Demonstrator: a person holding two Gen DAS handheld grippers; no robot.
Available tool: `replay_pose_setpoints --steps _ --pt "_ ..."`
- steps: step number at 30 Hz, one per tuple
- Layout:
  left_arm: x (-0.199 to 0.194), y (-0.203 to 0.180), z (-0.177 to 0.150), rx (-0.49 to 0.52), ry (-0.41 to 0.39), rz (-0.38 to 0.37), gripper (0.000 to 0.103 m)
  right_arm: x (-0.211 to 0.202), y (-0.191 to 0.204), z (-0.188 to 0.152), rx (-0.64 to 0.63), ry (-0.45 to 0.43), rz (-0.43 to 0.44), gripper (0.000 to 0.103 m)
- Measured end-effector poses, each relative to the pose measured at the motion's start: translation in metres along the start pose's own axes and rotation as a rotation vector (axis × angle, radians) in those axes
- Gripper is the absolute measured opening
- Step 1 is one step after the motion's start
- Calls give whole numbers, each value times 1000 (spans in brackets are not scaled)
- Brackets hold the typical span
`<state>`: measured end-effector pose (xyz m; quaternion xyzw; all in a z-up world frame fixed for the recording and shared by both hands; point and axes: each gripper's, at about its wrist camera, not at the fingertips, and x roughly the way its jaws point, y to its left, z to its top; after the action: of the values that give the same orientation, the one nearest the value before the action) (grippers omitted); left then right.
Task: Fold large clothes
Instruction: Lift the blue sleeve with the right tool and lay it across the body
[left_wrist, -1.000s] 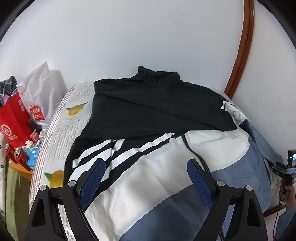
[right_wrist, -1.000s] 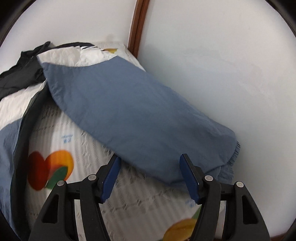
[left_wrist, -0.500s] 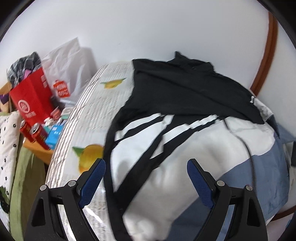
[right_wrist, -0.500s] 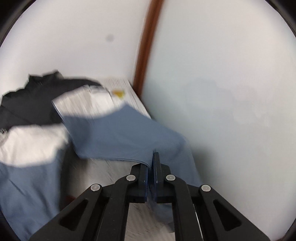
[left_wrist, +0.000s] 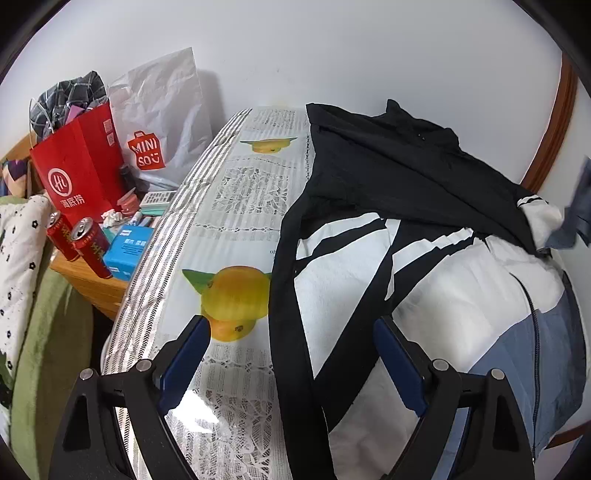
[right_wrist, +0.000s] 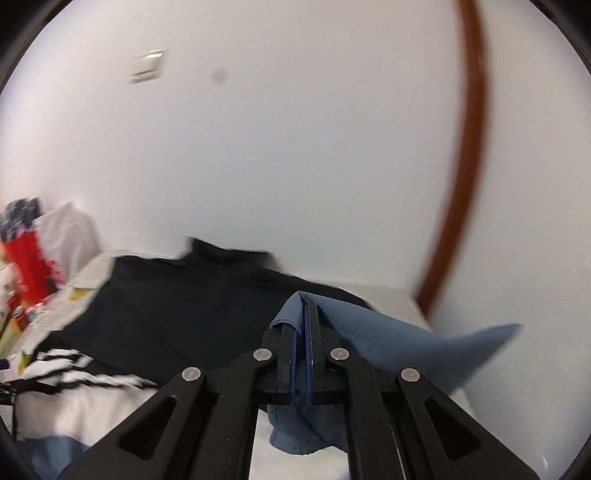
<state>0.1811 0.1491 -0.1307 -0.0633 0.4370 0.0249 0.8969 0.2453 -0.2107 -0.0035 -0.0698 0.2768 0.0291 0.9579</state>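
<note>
**Jacket sleeve lifted by the right hand-held gripper**

The right hand-held gripper (right_wrist: 303, 354) is clenched on the blue sleeve (right_wrist: 399, 343) of the jacket (left_wrist: 424, 280); its jaws have just closed, with the cloth pinched between the pads and bunched below and to the right of them. Ahead of it lies the jacket's black upper part, against the white wall (right_wrist: 295, 147). The left hand-held gripper (left_wrist: 291, 365) is released, its jaws spread wide and empty above the jacket's left edge, where a black sleeve band runs between the fingers. The jacket lies spread on the bed (left_wrist: 236, 206), whose cover shows printed fruit. Left of this gripper, beside the bed, stand a red paper bag (left_wrist: 79, 173), two red cans (left_wrist: 79, 243) and a white shopping bag (left_wrist: 162, 110).
</note>
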Motion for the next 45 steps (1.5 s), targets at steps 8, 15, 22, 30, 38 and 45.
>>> replay_pose_setpoints --steps 8,15,22,30,38,45 --pt "3 2 3 8 -8 -28 89 46 108 3 -82 46 178 3" --pt "6 5 4 8 8 -20 89 110 129 -23 -102 179 168 5" --pt "3 -2 7 13 15 -27 89 115 112 -45 -86 275 219 95" --pt "-9 -46 19 90 -19 -71 89 45 68 -52 -124 149 165 95" --pt "-17 -119 37 190 -38 -159 89 -1 -26 -67 -11 166 62 95" --pt "-8 -205 48 299 -28 -244 89 -20 -90 -98 8 211 -36 76"
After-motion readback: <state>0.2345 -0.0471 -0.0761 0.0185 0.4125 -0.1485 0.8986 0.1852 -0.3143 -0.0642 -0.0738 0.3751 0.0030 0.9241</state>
